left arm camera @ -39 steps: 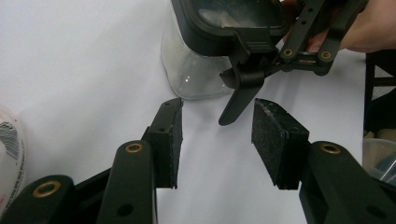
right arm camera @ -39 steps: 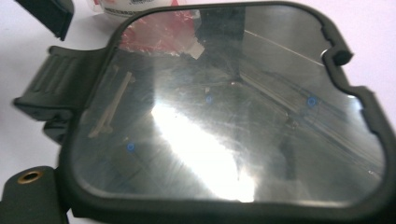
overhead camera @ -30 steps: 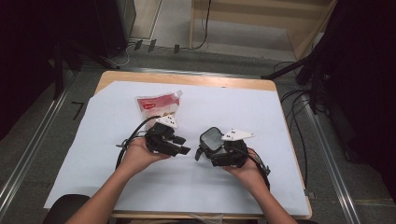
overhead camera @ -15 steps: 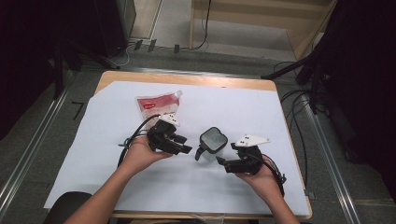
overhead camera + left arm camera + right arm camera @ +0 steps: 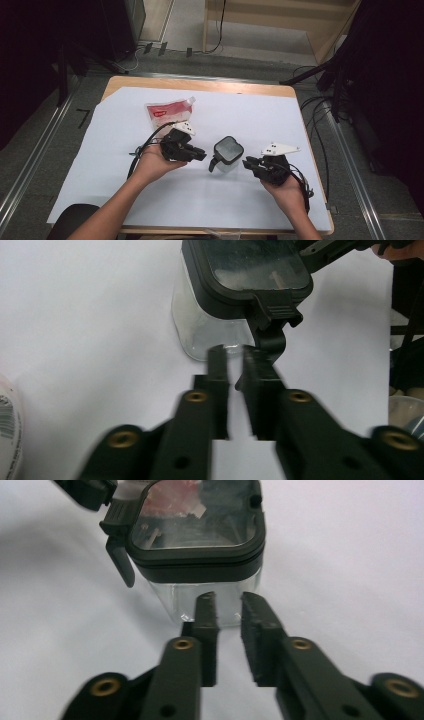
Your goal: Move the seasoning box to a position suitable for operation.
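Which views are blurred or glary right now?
High view: sharp and evenly lit on the white table cover, dark surround. Left gripper view: the tongs are blurred, the clear container is sharper, its lid hazy with reflections. Right gripper view: soft all over, reflections on the lid.

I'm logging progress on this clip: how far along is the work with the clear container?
Done: the clear container stands upright on the white sheet, black lid on. In hand: nothing; the left hand-held gripper and right hand-held gripper flank it, jaws just closed, nothing between them. Left: the red pouch lies untouched behind.
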Action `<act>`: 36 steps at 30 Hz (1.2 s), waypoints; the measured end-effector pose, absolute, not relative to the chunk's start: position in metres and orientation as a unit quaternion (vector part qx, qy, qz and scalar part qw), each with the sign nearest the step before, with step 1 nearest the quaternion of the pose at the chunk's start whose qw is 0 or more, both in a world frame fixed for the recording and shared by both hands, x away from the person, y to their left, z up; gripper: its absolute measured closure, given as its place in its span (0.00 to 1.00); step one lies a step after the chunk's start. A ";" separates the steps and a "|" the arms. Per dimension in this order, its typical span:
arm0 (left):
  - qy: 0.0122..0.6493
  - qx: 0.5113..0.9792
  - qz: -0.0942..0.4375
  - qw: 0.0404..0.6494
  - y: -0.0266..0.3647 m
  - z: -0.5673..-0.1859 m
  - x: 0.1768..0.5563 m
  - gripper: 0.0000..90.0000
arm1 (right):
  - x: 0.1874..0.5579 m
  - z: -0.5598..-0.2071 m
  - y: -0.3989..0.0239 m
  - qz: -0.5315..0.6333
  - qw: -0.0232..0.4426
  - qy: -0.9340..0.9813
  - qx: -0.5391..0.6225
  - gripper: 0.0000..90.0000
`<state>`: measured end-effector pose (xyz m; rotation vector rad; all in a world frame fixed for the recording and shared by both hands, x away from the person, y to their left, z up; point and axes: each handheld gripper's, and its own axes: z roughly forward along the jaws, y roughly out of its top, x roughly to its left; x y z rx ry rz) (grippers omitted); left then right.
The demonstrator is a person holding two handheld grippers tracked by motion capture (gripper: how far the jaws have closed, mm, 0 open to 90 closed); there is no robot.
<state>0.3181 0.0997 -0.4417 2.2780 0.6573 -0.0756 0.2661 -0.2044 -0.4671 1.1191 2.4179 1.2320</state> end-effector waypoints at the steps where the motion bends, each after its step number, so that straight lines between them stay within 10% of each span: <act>1: 0.257 0.890 -0.030 0.375 0.100 -0.442 0.318 1.00 | 0.266 -0.467 -0.204 0.416 0.098 0.820 0.380 0.95; 36: 0.258 0.892 -0.042 0.369 0.076 -0.460 0.315 1.00 | 0.284 -0.473 -0.196 0.416 0.069 0.812 0.404 1.00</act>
